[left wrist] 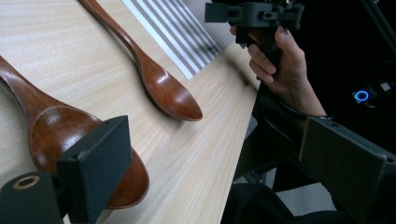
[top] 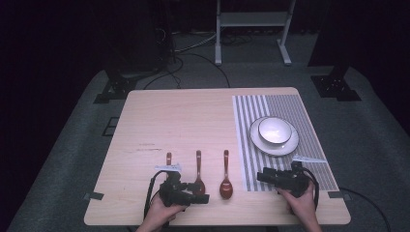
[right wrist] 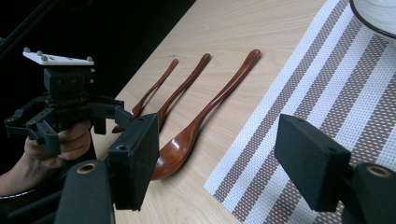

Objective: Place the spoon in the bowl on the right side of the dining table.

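Note:
Three brown wooden spoons lie side by side on the light wooden table (top: 193, 116): the left spoon (top: 168, 158), the middle spoon (top: 198, 174) and the right spoon (top: 226, 180). My left gripper (top: 203, 197) hovers open at the front, its jaws beside the middle spoon's bowl (left wrist: 56, 135), with nothing between them. The right spoon (left wrist: 163, 88) lies farther on. My right gripper (top: 263, 176) hangs open over the striped placemat (top: 246, 145), facing the right spoon (right wrist: 187, 140). A white bowl (top: 274, 129) sits on a plate (top: 290, 146) on the mat.
The table's front edge runs just beneath both hands. Grey tape marks (top: 94, 196) sit at the front corners. Behind the table stand a white frame (top: 251, 29) and dark stands (top: 116, 87) with cables on grey carpet.

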The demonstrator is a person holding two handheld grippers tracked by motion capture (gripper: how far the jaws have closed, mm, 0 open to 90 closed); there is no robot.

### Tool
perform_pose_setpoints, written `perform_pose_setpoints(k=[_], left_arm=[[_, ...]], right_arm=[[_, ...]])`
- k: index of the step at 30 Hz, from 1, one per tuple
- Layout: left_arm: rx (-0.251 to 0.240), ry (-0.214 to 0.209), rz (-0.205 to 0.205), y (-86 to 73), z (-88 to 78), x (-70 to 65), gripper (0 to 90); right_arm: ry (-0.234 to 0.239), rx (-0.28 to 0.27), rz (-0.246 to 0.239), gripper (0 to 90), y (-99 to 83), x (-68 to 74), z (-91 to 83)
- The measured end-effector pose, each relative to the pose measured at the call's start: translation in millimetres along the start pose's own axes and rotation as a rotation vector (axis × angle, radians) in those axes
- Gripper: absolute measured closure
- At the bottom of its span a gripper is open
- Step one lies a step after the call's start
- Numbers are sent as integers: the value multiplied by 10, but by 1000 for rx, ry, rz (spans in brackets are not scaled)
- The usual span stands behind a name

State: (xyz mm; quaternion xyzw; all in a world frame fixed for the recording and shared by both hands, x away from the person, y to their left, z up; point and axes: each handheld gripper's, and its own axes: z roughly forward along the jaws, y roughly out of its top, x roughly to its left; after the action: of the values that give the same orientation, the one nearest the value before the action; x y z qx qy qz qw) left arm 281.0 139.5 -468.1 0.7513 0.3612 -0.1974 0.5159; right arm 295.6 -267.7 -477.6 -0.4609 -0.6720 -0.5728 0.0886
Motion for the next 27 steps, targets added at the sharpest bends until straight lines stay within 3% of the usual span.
perform_pose_setpoints(k=[20, 27], left_arm=[[55, 24, -27, -99, 79, 78, 81], [50, 37, -26, -111, 84, 77, 86]], right_arm=[[-1, 9, 1, 298, 2, 13, 32], [1, 10, 1, 298, 3, 24, 31]])
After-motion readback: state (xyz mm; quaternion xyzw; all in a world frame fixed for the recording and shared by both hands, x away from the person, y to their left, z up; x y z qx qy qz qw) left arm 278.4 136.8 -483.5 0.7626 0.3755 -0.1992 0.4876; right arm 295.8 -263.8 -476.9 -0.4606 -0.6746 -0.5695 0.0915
